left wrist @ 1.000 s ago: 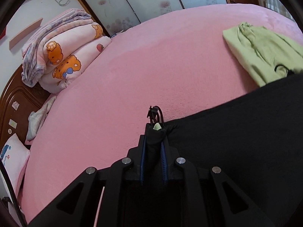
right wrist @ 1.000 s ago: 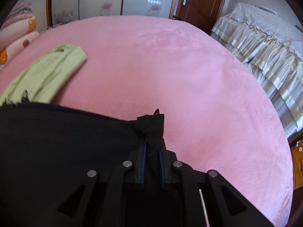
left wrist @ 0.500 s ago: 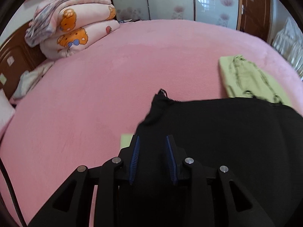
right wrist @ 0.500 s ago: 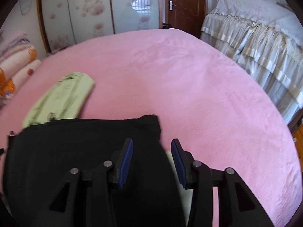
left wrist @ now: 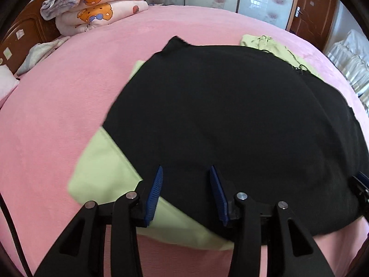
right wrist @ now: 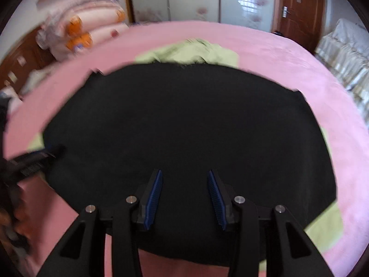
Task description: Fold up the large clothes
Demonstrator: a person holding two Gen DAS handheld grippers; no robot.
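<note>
- At the far left of the left wrist view, a stack of folded quilts is seen at the head of the bed, against a wooden headboard.
- A black garment is spread flat over the middle of the pink bed; a light green garment shows from under its left and near edges, and green cloth also shows past its far edge.
- The left tongs are held over the near edge of the black garment; their jaws have just been opening and are now spread, with nothing pinched between the blue pads.
- The right tongs are held over the same garment, seen blurred; their jaws have just eased slightly inward but stand apart, the pads pressing on no cloth.
- At the right, a wooden door and a second bed with a pale frilled cover are seen.
</note>
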